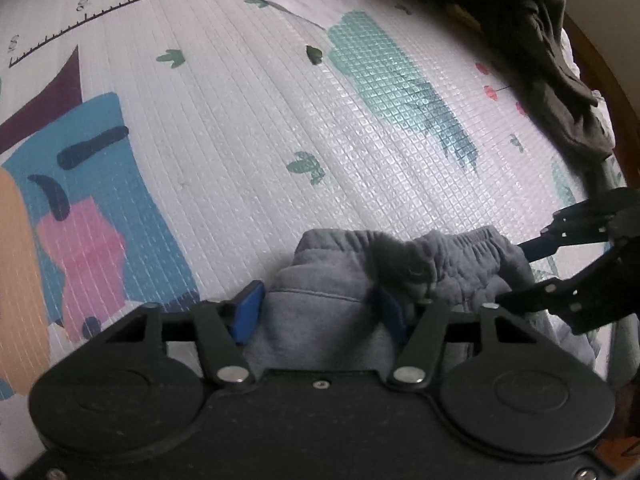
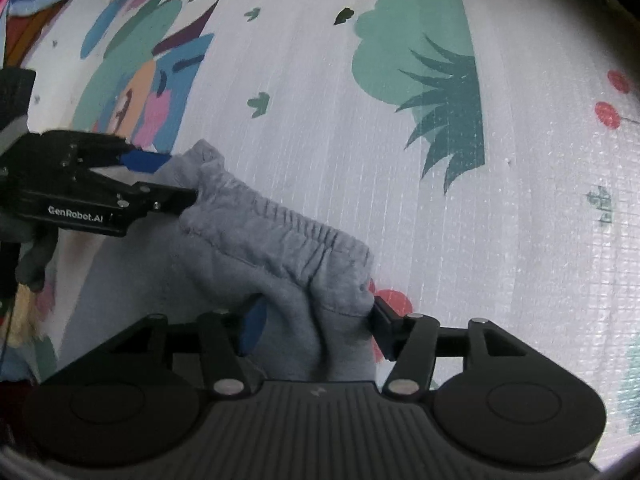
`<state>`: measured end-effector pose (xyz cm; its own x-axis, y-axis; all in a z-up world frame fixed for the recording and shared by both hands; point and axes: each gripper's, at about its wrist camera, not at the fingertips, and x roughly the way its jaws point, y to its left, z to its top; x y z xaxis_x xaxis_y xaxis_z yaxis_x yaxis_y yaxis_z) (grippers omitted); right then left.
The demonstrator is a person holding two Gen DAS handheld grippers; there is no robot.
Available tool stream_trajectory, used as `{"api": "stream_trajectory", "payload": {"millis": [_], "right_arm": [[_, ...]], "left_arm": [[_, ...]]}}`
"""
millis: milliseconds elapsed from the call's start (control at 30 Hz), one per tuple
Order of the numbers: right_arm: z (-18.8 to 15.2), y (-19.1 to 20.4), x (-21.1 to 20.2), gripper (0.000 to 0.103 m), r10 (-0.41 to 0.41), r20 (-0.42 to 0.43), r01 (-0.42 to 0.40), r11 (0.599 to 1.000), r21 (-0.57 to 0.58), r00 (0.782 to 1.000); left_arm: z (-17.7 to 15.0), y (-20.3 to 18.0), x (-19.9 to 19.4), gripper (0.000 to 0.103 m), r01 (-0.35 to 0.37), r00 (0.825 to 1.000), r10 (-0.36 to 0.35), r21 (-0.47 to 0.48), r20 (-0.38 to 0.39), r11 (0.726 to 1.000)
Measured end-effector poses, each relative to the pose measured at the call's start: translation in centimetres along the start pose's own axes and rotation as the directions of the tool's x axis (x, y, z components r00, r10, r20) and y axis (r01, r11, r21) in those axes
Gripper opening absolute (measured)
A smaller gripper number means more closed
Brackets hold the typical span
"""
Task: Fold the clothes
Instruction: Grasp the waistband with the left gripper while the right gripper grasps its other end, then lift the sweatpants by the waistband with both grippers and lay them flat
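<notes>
1. Left wrist view: the left gripper (image 1: 318, 312) has its jaws closed on one end of the waistband of the grey fleece sweatpants (image 1: 352, 276); the right gripper (image 2: 316, 320) pinches the other end.
2. The garment hangs bunched over the patterned foam play mat (image 1: 240, 120); a judgement: spread it flat next.
3. A dark clothes heap (image 1: 552, 48) lies at two o'clock, well apart.

Floor covering: a white play mat (image 1: 248, 128) with a fine embossed grid, spread under everything in view.
Mat print: a green tree (image 2: 424, 68), small green sprigs, red dots, a ruler scale (image 1: 120, 2), and a blue, pink and orange cartoon figure (image 1: 92, 200).
Right edge: a dark grey heap of cloth (image 1: 560, 60) beside brown wood (image 1: 592, 52).
Light: soft glare on the mat.
</notes>
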<state>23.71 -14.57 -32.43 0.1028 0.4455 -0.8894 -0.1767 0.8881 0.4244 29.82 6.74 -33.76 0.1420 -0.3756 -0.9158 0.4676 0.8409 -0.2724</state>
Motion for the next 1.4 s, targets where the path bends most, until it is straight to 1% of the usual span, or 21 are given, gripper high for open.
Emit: {"api": "stream_trajectory", "payload": {"millis": [67, 133, 200, 233, 400, 500, 567, 700, 800, 867, 900, 967, 1000, 1067, 1133, 1200, 1267, 1300, 1333, 1367, 1400], "right_arm": [[0.0, 0.1, -0.1, 0.034, 0.014, 0.006, -0.014, 0.999, -0.031, 1.000], [0.1, 0.3, -0.5, 0.024, 0.025, 0.014, -0.024, 0.998, -0.066, 1.000], [0.2, 0.7, -1.0, 0.020, 0.012, 0.032, -0.008, 0.993, -0.120, 0.999], [0.4, 0.8, -1.4, 0.015, 0.001, 0.048, 0.006, 0.990, -0.144, 0.999], [1.9, 0.8, -4.0, 0.014, 0.023, 0.124, 0.003, 0.978, -0.210, 0.992], [3.0, 1.2, -5.4, 0.014, 0.034, 0.168, 0.007, 0.970, -0.241, 0.985], [3.9, 1.6, -6.3, 0.014, 0.039, 0.201, 0.015, 0.966, -0.256, 0.979], [6.0, 3.1, -9.0, 0.014, 0.028, 0.303, 0.076, 0.943, -0.325, 0.952], [7.8, 4.5, -11.5, 0.014, 0.016, 0.400, 0.148, 0.915, -0.376, 0.916], [9.2, 5.3, -13.2, 0.014, 0.010, 0.465, 0.195, 0.900, -0.389, 0.885], [9.9, 5.8, -14.0, 0.014, 0.005, 0.500, 0.225, 0.889, -0.399, 0.866], [11.2, 6.9, -15.9, 0.014, 0.004, 0.575, 0.276, 0.875, -0.398, 0.818], [11.9, 7.5, -17.0, 0.014, 0.007, 0.616, 0.298, 0.871, -0.390, 0.788], [12.9, 8.7, -19.4, 0.013, 0.021, 0.693, 0.335, 0.865, -0.374, 0.721], [13.5, 9.9, -21.5, 0.013, 0.041, 0.760, 0.374, 0.852, -0.366, 0.649], [13.9, 11.5, -23.7, 0.013, 0.069, 0.826, 0.435, 0.824, -0.364, 0.560], [14.3, 12.5, -26.1, 0.013, 0.110, 0.875, 0.454, 0.820, -0.348, 0.472], [14.4, 12.7, -27.2, 0.013, 0.136, 0.885, 0.444, 0.825, -0.349, 0.445], [14.6, 12.9, -28.3, 0.013, 0.161, 0.892, 0.432, 0.830, -0.353, 0.422], [14.5, 13.1, -28.9, 0.013, 0.177, 0.898, 0.439, 0.823, -0.360, 0.403], [14.3, 13.1, -29.0, 0.013, 0.191, 0.896, 0.454, 0.808, -0.375, 0.400]], "left_arm": [[-0.2, -0.1, 0.0, 0.039, 0.012, 1.000, -0.012, 0.009, 0.003, 1.000], [-0.5, 0.0, -1.0, 0.032, 0.010, 0.999, -0.011, 0.021, 0.033, 1.000], [-0.9, 0.2, -2.1, 0.023, 0.006, 0.998, -0.008, 0.033, 0.068, 0.999], [-1.1, 0.3, -2.6, 0.023, 0.003, 0.996, -0.006, 0.039, 0.085, 0.999], [-1.8, 1.0, -5.6, 0.022, -0.006, 0.985, -0.005, 0.058, 0.175, 0.998], [-1.3, 1.6, -8.4, 0.022, 0.008, 0.968, -0.016, 0.032, 0.251, 0.999], [-0.8, 1.4, -9.8, 0.022, -0.005, 0.957, -0.008, 0.042, 0.290, 0.999], [0.6, 1.6, -12.7, 0.022, -0.036, 0.928, 0.020, 0.036, 0.373, 0.999], [2.3, 1.9, -14.8, 0.022, -0.062, 0.893, 0.051, 0.011, 0.447, 0.998], [3.4, 1.7, -16.4, 0.022, -0.090, 0.863, 0.076, 0.004, 0.499, 0.996], [4.0, 1.5, -17.3, 0.022, -0.100, 0.843, 0.087, -0.003, 0.531, 0.995], [5.2, 1.3, -19.2, 0.022, -0.114, 0.793, 0.106, -0.025, 0.600, 0.993], [5.7, 1.3, -20.2, 0.022, -0.115, 0.763, 0.113, -0.038, 0.636, 0.993], [6.5, 1.0, -22.3, 0.022, -0.134, 0.699, 0.131, -0.052, 0.703, 0.990], [7.1, 0.4, -24.6, 0.022, -0.160, 0.628, 0.152, -0.064, 0.764, 0.985], [7.8, -0.3, -27.1, 0.022, -0.191, 0.547, 0.168, -0.073, 0.820, 0.979], [8.1, -1.1, -29.6, 0.022, -0.200, 0.475, 0.160, -0.071, 0.865, 0.977], [8.1, -1.5, -30.8, 0.022, -0.194, 0.447, 0.145, -0.062, 0.883, 0.979], [7.9, -1.9, -31.7, 0.022, -0.204, 0.425, 0.134, -0.050, 0.895, 0.978], [7.6, -2.4, -32.2, 0.022, -0.218, 0.415, 0.124, -0.034, 0.901, 0.975], [7.2, -2.5, -32.3, 0.022, -0.232, 0.421, 0.114, -0.015, 0.900, 0.973]]}}
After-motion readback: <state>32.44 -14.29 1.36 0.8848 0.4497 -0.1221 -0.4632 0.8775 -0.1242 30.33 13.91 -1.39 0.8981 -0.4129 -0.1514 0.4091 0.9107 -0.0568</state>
